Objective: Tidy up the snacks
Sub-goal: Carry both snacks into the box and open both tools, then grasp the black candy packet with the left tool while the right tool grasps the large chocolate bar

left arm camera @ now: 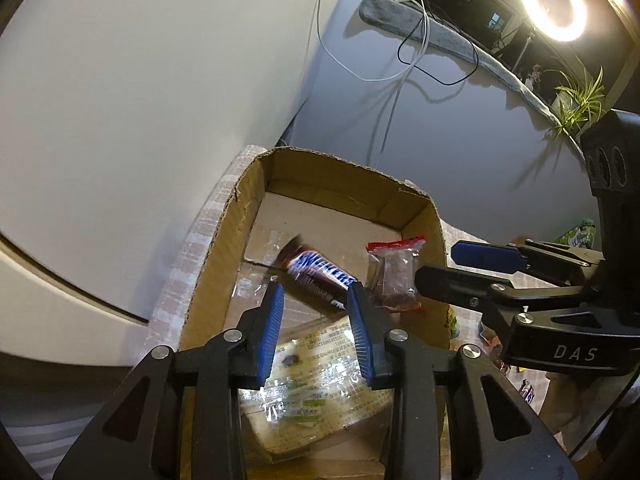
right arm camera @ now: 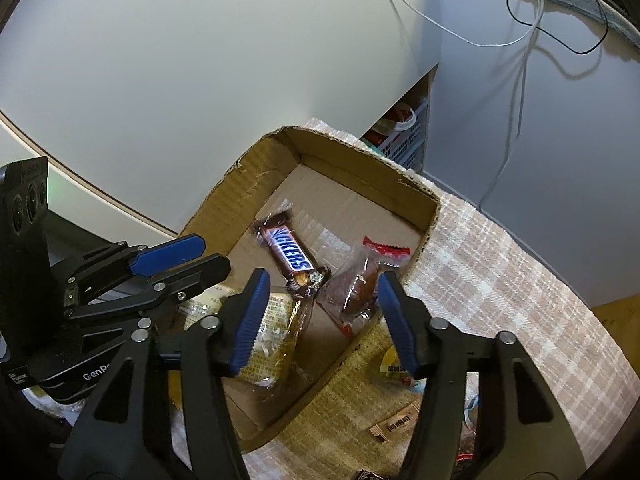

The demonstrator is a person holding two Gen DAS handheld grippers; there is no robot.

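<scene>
An open cardboard box (left arm camera: 224, 248) (right arm camera: 224, 200) stands on a checked cloth. On its floor lie a Snickers bar (left arm camera: 320, 276) (right arm camera: 290, 254), a clear packet with a red top (left arm camera: 394, 276) (right arm camera: 360, 284) holding something brown, and a clear-wrapped yellow-green biscuit pack (left arm camera: 320, 380) (right arm camera: 276, 332). My left gripper (left arm camera: 316, 296) (right arm camera: 190, 258) hangs open over the box, its blue pads either side of the bar's near end without touching it; the bar looks blurred in the left wrist view. My right gripper (right arm camera: 324, 280) (left arm camera: 436, 263) is open wide above the red-topped packet, holding nothing.
The checked cloth (right arm camera: 500, 280) carries several loose snack packets (right arm camera: 394, 426) right of the box. A white wall and a grey cabinet stand behind, with cables (left arm camera: 404, 60) hanging down. A ring light (left arm camera: 554, 2) and a plant (left arm camera: 580, 100) are at the far right.
</scene>
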